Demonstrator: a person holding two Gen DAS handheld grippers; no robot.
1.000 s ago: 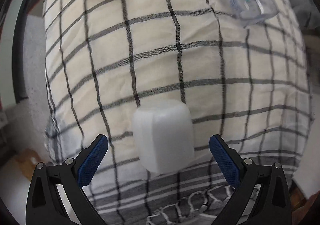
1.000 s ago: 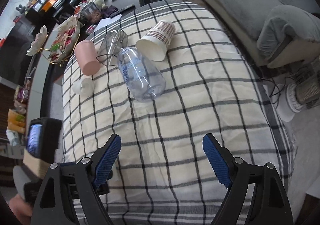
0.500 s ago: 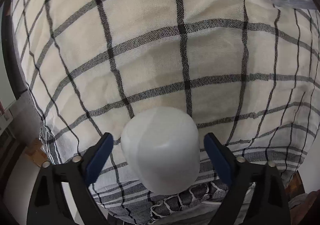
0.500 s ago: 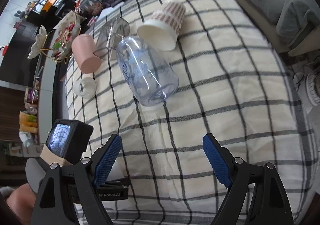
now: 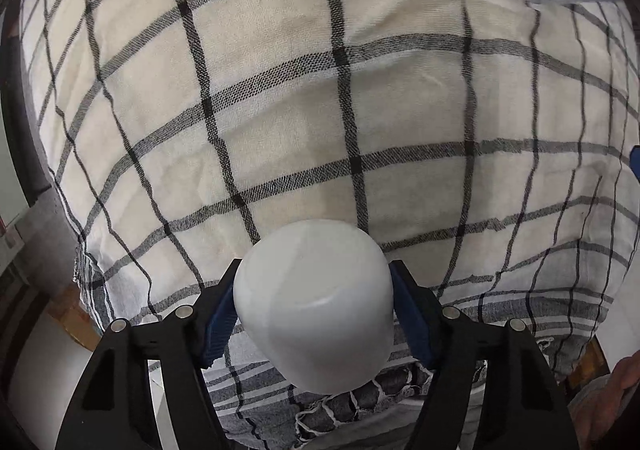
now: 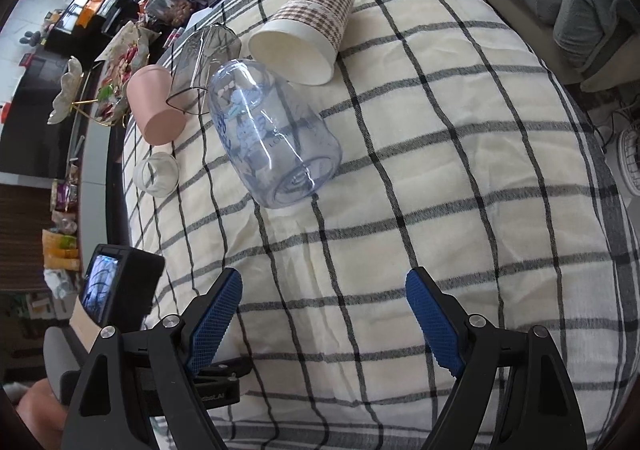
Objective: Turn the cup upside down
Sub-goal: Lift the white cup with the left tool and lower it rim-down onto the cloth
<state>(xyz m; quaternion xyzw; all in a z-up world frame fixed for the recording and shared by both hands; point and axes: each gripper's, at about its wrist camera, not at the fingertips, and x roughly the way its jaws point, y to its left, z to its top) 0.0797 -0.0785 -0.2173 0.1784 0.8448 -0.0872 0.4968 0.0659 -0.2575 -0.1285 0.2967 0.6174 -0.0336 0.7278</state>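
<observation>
- The left gripper [image 5: 313, 308] has its jaws clenched on the white cup [image 5: 314, 306], one blue pad [image 5: 218, 316] against each side of it.
- The white cup lies on its side between the jaws, at the near edge of the checked tablecloth [image 5: 320, 90]; its rounded closed end faces the left wrist camera and the mouth is hidden from it.
- In the left wrist view the cup covers the gap between the jaws, with the cloth's grey striped hem just beneath it.
- The right gripper [image 6: 322, 314] hangs over the table with its jaws released and wide apart, nothing between them but cloth.
- Farther along the table lie a clear blue-tinted cup [image 6: 272, 138] on its side and a checked paper cup [image 6: 304, 34], also on its side, mouth toward the camera.
- Beside them stand a pink cup [image 6: 154, 110] bottom up, a clear glass cup [image 6: 204, 54] lying behind it, and a small glass jar [image 6: 156, 174].
- At the right wrist view's left edge the left gripper's camera block with its lit screen [image 6: 102, 284] shows, near the table's edge.
</observation>
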